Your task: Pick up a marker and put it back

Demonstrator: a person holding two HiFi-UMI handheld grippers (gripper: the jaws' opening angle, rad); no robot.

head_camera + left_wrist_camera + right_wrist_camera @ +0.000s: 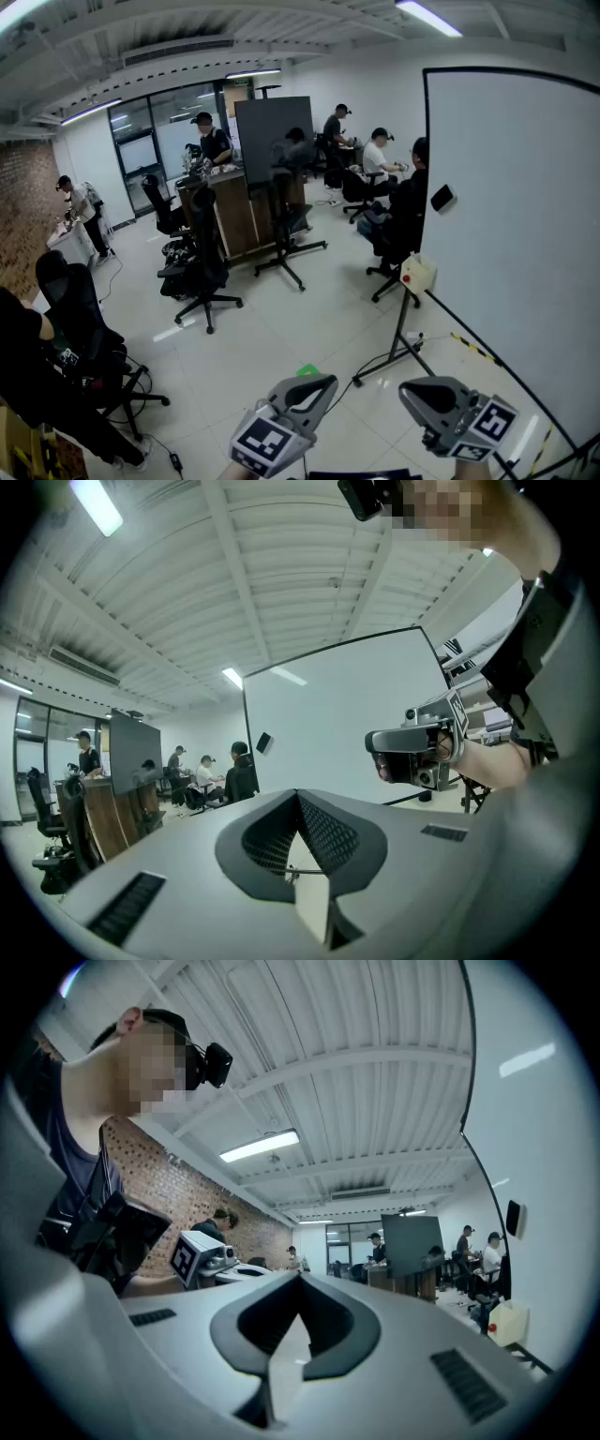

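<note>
Office floor [272,328] spreads ahead with the whiteboard [525,244] at three o'clock, left gripper [319,389] at six and right gripper [417,398] at five both pinched together and empty, no marker visible, though one should be light, stiff, slick, best gripped mid-barrel.

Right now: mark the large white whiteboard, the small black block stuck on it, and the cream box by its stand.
Large white whiteboard [516,244]: head view, bare face.
Small black block [442,198]: head view, middle.
Cream box [417,273]: head view, front side.

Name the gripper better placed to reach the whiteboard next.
Right, probably: the right gripper hangs nearer the whiteboard, while the left gripper is farther off. Both are shut and empty.
</note>
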